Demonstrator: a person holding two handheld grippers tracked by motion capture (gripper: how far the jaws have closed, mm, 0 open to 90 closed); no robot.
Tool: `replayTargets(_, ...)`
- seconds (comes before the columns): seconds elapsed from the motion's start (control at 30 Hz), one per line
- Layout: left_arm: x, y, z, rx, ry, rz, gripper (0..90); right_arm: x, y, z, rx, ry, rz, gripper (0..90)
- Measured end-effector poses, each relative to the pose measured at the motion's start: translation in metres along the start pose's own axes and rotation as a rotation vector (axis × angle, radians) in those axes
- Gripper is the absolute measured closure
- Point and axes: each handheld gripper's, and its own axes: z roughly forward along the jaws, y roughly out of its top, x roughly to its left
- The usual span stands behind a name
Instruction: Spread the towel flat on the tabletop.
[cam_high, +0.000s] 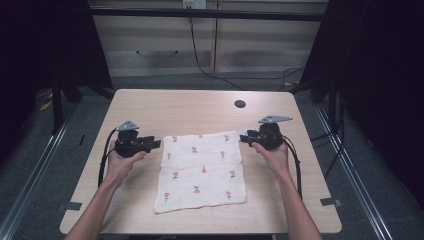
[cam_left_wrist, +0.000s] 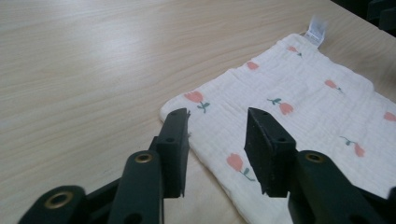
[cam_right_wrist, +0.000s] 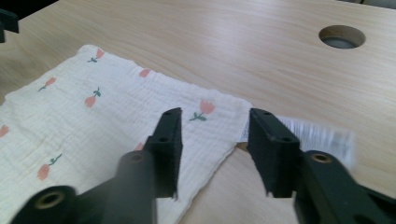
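Because the cloth (cam_high: 201, 170) lies spread flat in the middle of the table (cam_high: 150, 105), slightly nearer the person's edge, each hand can bring its tool in low from the side toward one of the two far corners. With its jaws parted and holding nothing, the left gripper (cam_left_wrist: 217, 135) straddles the cloth's edge just short of its far left corner, and the right gripper (cam_right_wrist: 215, 140), equally released, straddles the far right corner beside the white care tag (cam_right_wrist: 317, 135). This mirrored stance suggests both corners are about to be pinched together so the cloth can be lifted or folded evenly toward the near edge.
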Motion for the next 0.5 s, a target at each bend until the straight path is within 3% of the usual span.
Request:
replayTargets(0.17,-0.009,-0.004,-0.019,0.021,-0.014,0.028,46.6,0.016,0.001,-0.019,0.015,0.08,-0.057,45.8)
replayTargets(0.27,-0.02,-0.011,-0.027,0.037,-0.032,0.044,40.9,0.023,-0.007,-0.024,0.028,0.12,-0.058,44.6)
replayTargets(0.33,-0.028,-0.016,-0.029,0.053,-0.052,0.066,40.7,0.029,-0.015,-0.025,0.048,0.126,-0.07,49.5)
replayTargets(0.43,-0.038,-0.027,-0.027,0.071,-0.088,0.087,40.1,0.039,-0.029,-0.022,0.07,0.174,-0.084,54.7)
replayTargets(0.5,-0.043,-0.033,-0.019,0.115,-0.135,0.107,44.8,0.045,-0.039,-0.018,0.09,0.194,-0.095,54.7)
